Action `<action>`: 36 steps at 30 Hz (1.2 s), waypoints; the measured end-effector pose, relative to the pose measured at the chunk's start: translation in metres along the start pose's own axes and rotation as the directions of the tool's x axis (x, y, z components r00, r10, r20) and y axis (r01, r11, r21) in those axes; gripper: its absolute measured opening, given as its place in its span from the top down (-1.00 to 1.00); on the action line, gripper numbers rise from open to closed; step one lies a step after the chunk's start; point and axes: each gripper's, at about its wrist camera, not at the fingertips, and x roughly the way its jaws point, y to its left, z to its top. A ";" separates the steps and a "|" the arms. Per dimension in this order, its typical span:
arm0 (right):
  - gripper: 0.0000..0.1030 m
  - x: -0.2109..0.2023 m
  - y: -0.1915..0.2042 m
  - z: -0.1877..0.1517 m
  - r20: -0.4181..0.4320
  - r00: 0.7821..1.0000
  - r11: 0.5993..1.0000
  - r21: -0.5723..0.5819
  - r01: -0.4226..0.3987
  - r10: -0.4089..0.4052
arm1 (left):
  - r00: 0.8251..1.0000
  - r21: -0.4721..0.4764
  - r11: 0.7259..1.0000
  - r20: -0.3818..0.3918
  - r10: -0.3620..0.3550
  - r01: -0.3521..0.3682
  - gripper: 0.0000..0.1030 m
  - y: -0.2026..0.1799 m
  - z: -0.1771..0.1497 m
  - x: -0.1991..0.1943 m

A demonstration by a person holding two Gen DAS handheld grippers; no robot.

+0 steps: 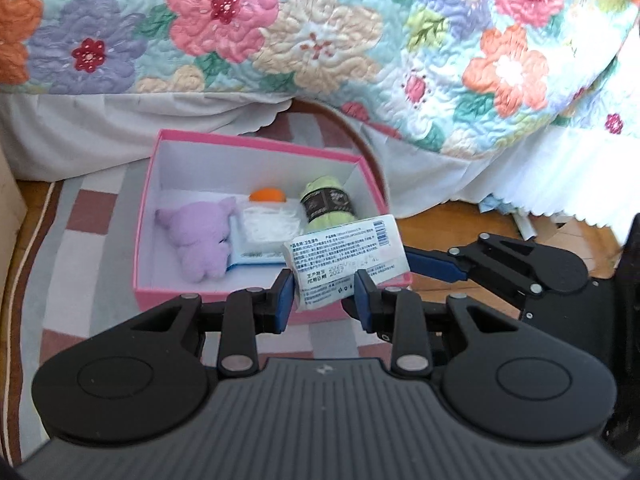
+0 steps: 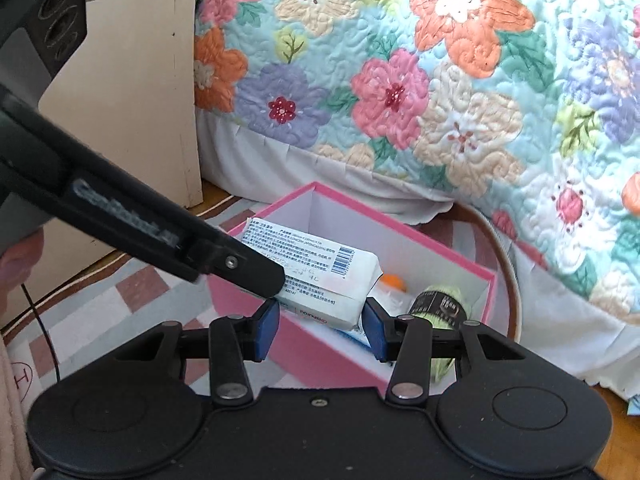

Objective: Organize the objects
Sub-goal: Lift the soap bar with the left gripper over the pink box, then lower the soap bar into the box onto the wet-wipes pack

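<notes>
We've got both grippers, left (image 1: 322,296) and right (image 2: 320,330), clamped on the white packet (image 1: 344,260), pink box (image 1: 256,152) just beyond the jaws.

left gripper (image 1: 322,298) fingers clamped, right gripper (image 2: 322,330) narrowing

White wipes pack (image 2: 320,276) sits between right tool (image 2: 322,322) pads above pink box (image 2: 404,236).

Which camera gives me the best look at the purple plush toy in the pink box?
The left wrist view: the purple plush toy lies fully visible on the pink box's floor. In the right wrist view I cannot find it; the white printed packet covers that area.
</notes>
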 end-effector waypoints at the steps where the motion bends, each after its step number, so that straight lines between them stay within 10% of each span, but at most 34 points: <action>1: 0.07 0.001 -0.003 0.003 0.000 1.000 1.000 -0.003 -0.006 0.006 | 1.000 0.005 1.000 -0.002 0.002 -0.002 0.42 0.000 0.004 0.001; 36: 0.32 0.145 -0.093 0.013 -0.245 0.963 0.984 0.160 -0.072 0.110 | 0.980 -0.052 0.992 -0.172 0.101 -0.111 0.38 0.042 0.070 0.153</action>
